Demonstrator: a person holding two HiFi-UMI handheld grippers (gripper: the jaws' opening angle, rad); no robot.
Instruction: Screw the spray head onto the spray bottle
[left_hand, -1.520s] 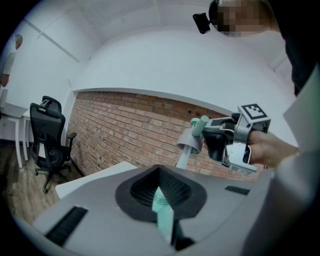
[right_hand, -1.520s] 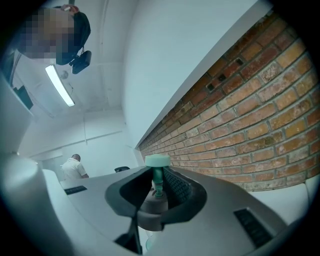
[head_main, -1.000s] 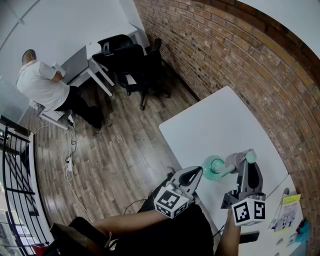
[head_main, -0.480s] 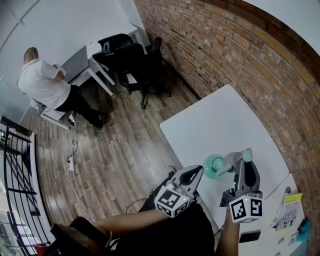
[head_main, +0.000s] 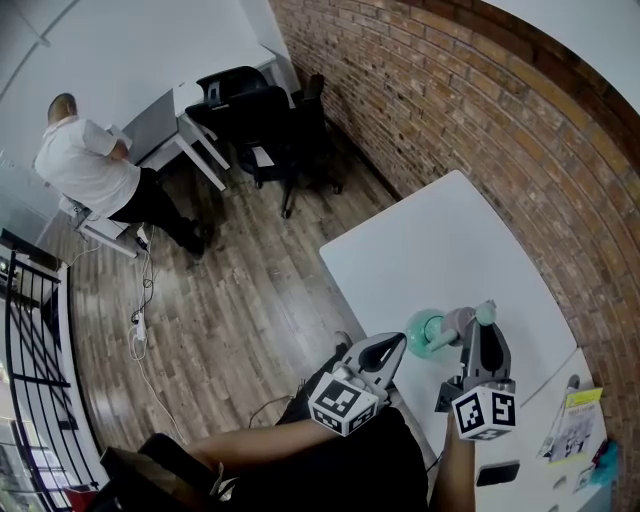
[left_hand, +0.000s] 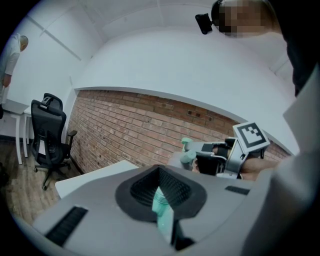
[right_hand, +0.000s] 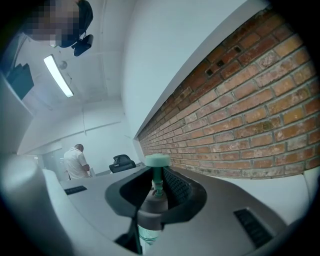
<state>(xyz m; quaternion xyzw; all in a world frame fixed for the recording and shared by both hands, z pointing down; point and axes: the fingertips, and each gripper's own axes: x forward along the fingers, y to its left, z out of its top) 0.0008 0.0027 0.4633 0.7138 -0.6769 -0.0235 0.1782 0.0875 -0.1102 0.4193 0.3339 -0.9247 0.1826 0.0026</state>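
Observation:
A pale green spray bottle (head_main: 428, 333) hangs over the near edge of the white table (head_main: 450, 240). My left gripper (head_main: 398, 344) is shut on it, and its ribbed green side shows between the pads in the left gripper view (left_hand: 161, 204). The spray head (head_main: 468, 319) has a grey collar (right_hand: 151, 214), a green stem and a green cap (right_hand: 157, 160). My right gripper (head_main: 480, 332) is shut on that collar. In the head view the spray head sits at the bottle's neck; whether the threads are engaged I cannot tell. The left gripper view shows the right gripper (left_hand: 216, 159) ahead.
A brick wall (head_main: 470, 120) runs along the table's far side. A booklet (head_main: 574, 420) and a dark phone (head_main: 497, 472) lie at the table's near right. Black office chairs (head_main: 262, 125) and a person (head_main: 90, 170) at a desk are far off on the wooden floor.
My right gripper has sunk a little and shifted left in the head view, carrying the spray head closer to the bottle. The left gripper and the bottle have stayed where they were.

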